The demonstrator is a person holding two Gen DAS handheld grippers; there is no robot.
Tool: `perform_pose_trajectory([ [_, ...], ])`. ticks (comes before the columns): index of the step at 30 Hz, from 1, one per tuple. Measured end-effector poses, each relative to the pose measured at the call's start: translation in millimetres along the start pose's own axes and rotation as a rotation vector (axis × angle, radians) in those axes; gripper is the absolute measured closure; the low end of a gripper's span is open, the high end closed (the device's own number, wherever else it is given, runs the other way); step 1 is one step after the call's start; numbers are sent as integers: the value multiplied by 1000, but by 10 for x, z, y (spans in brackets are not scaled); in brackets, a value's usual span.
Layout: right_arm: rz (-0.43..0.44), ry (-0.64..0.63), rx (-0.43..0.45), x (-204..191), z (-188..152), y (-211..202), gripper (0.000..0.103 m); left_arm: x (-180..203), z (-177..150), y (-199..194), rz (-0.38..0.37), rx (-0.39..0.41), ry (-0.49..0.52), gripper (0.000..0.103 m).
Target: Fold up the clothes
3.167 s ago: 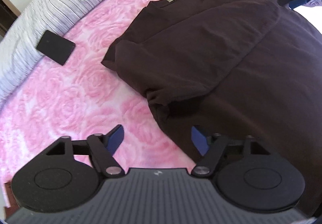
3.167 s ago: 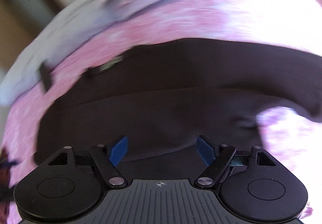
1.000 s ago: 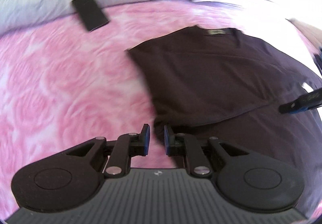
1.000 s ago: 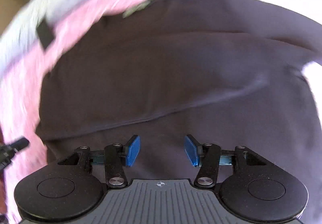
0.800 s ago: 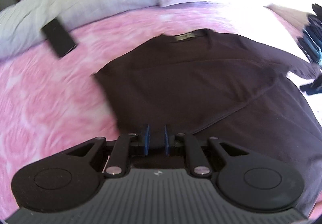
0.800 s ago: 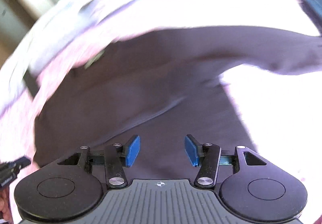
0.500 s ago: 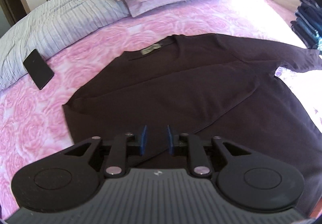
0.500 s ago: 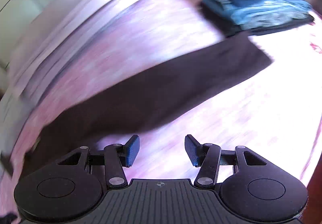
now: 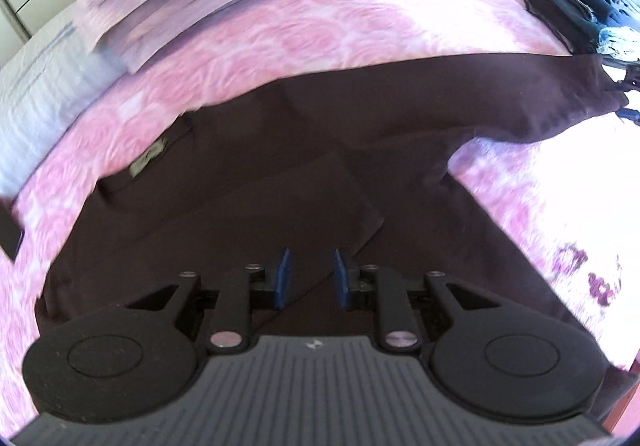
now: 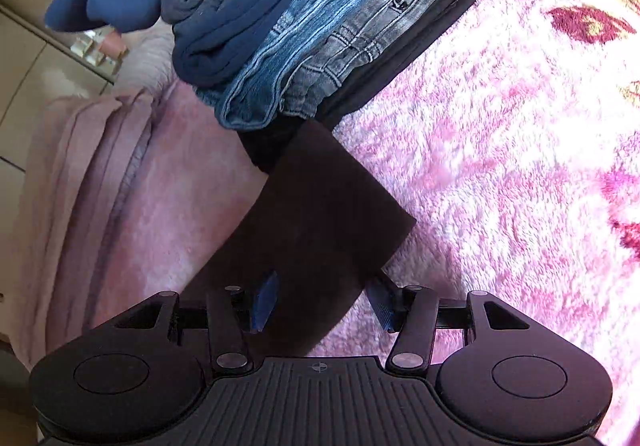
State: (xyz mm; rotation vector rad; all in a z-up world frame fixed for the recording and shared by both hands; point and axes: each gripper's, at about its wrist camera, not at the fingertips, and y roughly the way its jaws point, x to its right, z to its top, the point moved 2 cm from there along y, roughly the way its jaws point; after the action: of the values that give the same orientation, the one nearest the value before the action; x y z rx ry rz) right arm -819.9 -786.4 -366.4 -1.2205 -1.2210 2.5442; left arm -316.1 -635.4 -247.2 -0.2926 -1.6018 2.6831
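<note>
Left gripper (image 9: 309,278): we have parted our jaws slightly, nothing held, over the shirt (image 9: 256,197).
Right gripper (image 10: 320,302): jaws wide, now straddling the sleeve (image 10: 320,213).

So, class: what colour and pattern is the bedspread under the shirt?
Pink with a rose pattern; the bedspread shows best in the left wrist view.

Left wrist view: near hem of the dark shirt (image 9: 248,181) hidden behind the left hand-held gripper (image 9: 309,278) body; neck label (image 9: 148,158) too blurred to read. Small dark flat thing (image 9: 10,236) at far left cut off by the frame edge, can't tell what it is. Right wrist view: the sleeve (image 10: 320,213) covers part of the right hand-held gripper (image 10: 322,304) left pad. Top of the folded clothes pile (image 10: 304,17) cut off by the frame; pink bedding (image 10: 88,173) at left blurred.
</note>
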Motion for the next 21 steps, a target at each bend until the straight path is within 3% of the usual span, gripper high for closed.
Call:
perform_pose_trajectory([
  [3,19,16,10,23,38,-41,51,44,73,-1,0,3,8,83],
  [4,15,-4,8,-21,49,-69,68,41,69,-17,-1,5,7,83],
  [5,11,-25,6,-65,61,-97,94,36,62,-34,-2,6,5,83],
  [8,0,-121,1,-327,47,-225,94,21,41,-86,-4,11,-1,83],
  [12,53,-358,-49,-1099,-132,-313,94,-134,-107,-206,0,32,-50,83],
  [14,119,-468,-65,-1604,-281,-296,94,-242,-205,-275,3,43,-75,83],
  [18,322,-631,-12,-2802,-656,-393,95,-640,-546,-502,24,70,-128,83],
  [21,518,-787,34,-3718,-1204,-690,95,-1049,-920,-705,54,79,-182,83],
])
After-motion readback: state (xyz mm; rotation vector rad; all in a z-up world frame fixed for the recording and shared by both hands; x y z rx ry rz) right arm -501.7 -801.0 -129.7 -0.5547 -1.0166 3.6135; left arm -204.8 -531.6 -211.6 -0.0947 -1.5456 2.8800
